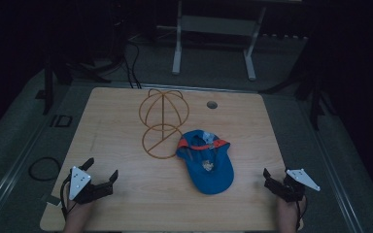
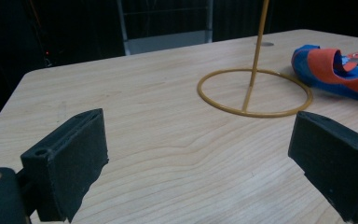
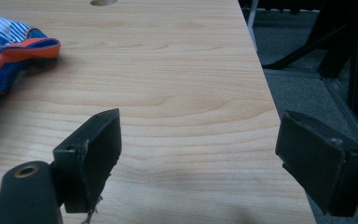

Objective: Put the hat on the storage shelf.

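A blue cap (image 1: 205, 160) with an orange band lies upside down right of the wooden table's (image 1: 141, 204) middle. Just left of it and farther back stands a thin brass-coloured wire hat stand (image 1: 163, 121), a dome over a ring base. My left gripper (image 1: 102, 168) rests open near the front left corner with nothing between its fingers. In the left gripper view its jaws (image 2: 200, 158) frame bare wood, with the stand's ring (image 2: 254, 113) and the cap (image 2: 335, 70) beyond. My right gripper (image 1: 277, 174) is open at the front right edge. Its view shows the gripper (image 3: 196, 158) over wood, the cap (image 3: 9, 51) far left.
A round hole (image 1: 212, 104) pierces the table near its back edge. A white metal frame (image 1: 213, 29) stands on the floor behind. A cable loop (image 1: 43, 168) lies on the floor at the left. The table's right edge (image 3: 265, 88) drops to grey floor.
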A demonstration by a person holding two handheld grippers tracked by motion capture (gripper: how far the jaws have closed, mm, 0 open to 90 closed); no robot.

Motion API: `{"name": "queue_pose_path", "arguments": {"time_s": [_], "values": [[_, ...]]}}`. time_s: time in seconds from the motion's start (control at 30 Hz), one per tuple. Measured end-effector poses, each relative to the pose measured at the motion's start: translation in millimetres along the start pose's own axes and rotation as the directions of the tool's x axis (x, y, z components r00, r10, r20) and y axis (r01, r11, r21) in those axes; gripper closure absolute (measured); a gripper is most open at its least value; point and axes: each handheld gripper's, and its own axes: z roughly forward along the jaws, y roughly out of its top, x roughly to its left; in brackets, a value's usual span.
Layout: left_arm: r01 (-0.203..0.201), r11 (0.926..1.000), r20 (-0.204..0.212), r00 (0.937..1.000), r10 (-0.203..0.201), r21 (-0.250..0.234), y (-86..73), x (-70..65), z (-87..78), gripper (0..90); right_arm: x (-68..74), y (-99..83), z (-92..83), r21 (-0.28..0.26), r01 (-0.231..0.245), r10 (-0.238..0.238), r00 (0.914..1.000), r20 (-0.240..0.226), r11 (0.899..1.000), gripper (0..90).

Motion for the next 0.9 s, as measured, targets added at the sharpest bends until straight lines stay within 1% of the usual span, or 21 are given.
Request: {"name": "queue_pose_path", "arguments": {"time_s": [0.03,0.07,0.1,0.13,0.17,0.2,0.23,0.27,0.3,0.33,0.37,0.4,0.43,0.47,0.53,0.57,0.63,0.7,0.77,0.83,0.9], "values": [[-0.006,0.9999,-0.023,0.9997,0.007,0.012,1.2,0.1,-0.5,4.2,0.4,0.0,0.0,0.003,-0.007,0.007,1.0,-0.006,1.0,14.2],[-0.006,0.9999,-0.023,0.9997,0.007,0.012,1.2,0.1,-0.5,4.0,0.8,0.0,0.0,0.002,-0.013,0.013,0.9997,-0.022,1.0,14.2],[-0.011,0.9999,-0.055,0.9984,0.011,0.002,4.4,0.3,-3.0,2.9,1.7,0.5,-0.1,0.007,-0.007,0.007,0.9994,-0.034,1.0,14.2],[-0.004,1.0,-0.057,0.9984,0.004,0.006,6.1,1.0,-3.5,2.7,3.1,1.6,-0.7,0.008,0.007,-0.007,0.9992,-0.039,1.0,14.2],[-0.004,1.0,-0.057,0.9984,0.004,0.006,6.1,1.0,-3.5,1.9,3.1,1.6,-0.7,0.008,0.007,-0.007,0.9992,-0.039,1.0,14.2],[0.01,0.9999,-0.046,0.9989,-0.01,0.011,7.0,1.6,-4.0,1.9,5.3,4.8,-2.9,-0.009,0.012,-0.012,0.9987,-0.049,1.0,14.2],[0.027,0.9982,-0.024,0.9994,-0.026,0.053,7.6,2.0,-3.5,1.9,6.1,7.2,-3.6,-0.003,0.008,-0.008,0.9986,-0.053,1.0,14.1],[0.031,0.9978,-0.013,0.9994,-0.031,0.059,6.7,1.6,-3.0,1.9,7.0,9.8,-4.6,0.0,0.001,-0.001,0.9983,-0.058,1.0,13.7],[0.031,0.9978,-0.013,0.9994,-0.031,0.059,6.7,1.6,-3.0,1.9,8.0,12.4,-5.7,-0.006,-0.001,0.0,0.9981,-0.061,1.0,13.6],[0.034,0.9974,0.001,0.9994,-0.035,0.063,6.2,0.9,-2.4,1.9,9.2,15.5,-6.4,-0.006,0.006,-0.006,0.9981,-0.062,1.0,13.5],[0.031,0.997,0.015,0.9994,-0.033,0.071,6.1,0.0,-1.8,1.9,10.4,19.0,-6.7,-0.001,0.012,-0.013,0.9979,-0.063,1.0,13.3],[0.014,0.9976,0.023,0.9996,-0.016,0.067,6.1,-2.7,-0.6,1.9,11.2,22.8,-7.0,0.003,0.017,-0.017,0.9974,-0.069,1.0,13.1],[0.009,0.9979,0.032,0.9994,-0.011,0.063,6.2,-3.9,0.1,2.0,12.0,26.7,-7.0,0.002,0.017,-0.017,0.9969,-0.077,1.0,13.1],[0.014,0.9981,0.052,0.9985,-0.017,0.061,6.1,-4.4,0.6,2.0,12.5,30.8,-7.0,0.005,0.02,-0.02,0.996,-0.087,1.0,13.1],[0.01,0.998,0.056,0.9983,-0.014,0.063,5.9,-5.0,1.0,2.0,15.1,39.7,-8.0,0.016,0.026,-0.024,0.9935,-0.111,1.0,12.9],[0.013,0.9972,0.078,0.9968,-0.018,0.074,6.1,-6.7,2.2,2.0,17.4,44.2,-9.2,0.005,0.039,-0.038,0.9923,-0.118,0.999,12.8],[0.008,0.9964,0.086,0.9962,-0.015,0.085,6.3,-8.5,2.8,2.0,21.8,53.7,-10.0,0.006,0.058,-0.057,0.9891,-0.136,0.998,12.7],[0.009,0.9959,0.101,0.9947,-0.018,0.09,7.0,-9.5,3.0,2.0,25.0,62.4,-9.0,0.003,0.059,-0.057,0.9848,-0.164,0.998,12.6],[0.018,0.9958,0.101,0.9945,-0.027,0.09,7.7,-10.2,2.5,2.1,28.6,70.6,-6.1,0.013,0.078,-0.075,0.981,-0.179,0.997,12.6],[0.027,0.9934,0.094,0.9948,-0.037,0.111,8.7,-10.4,2.7,2.1,32.3,77.5,-3.4,0.005,0.084,-0.082,0.975,-0.207,0.996,12.6],[0.038,0.9902,0.081,0.9955,-0.049,0.134,9.5,-9.7,2.9,2.1,38.3,84.3,-0.2,0.008,0.116,-0.111,0.9681,-0.225,0.993,12.7]]}}
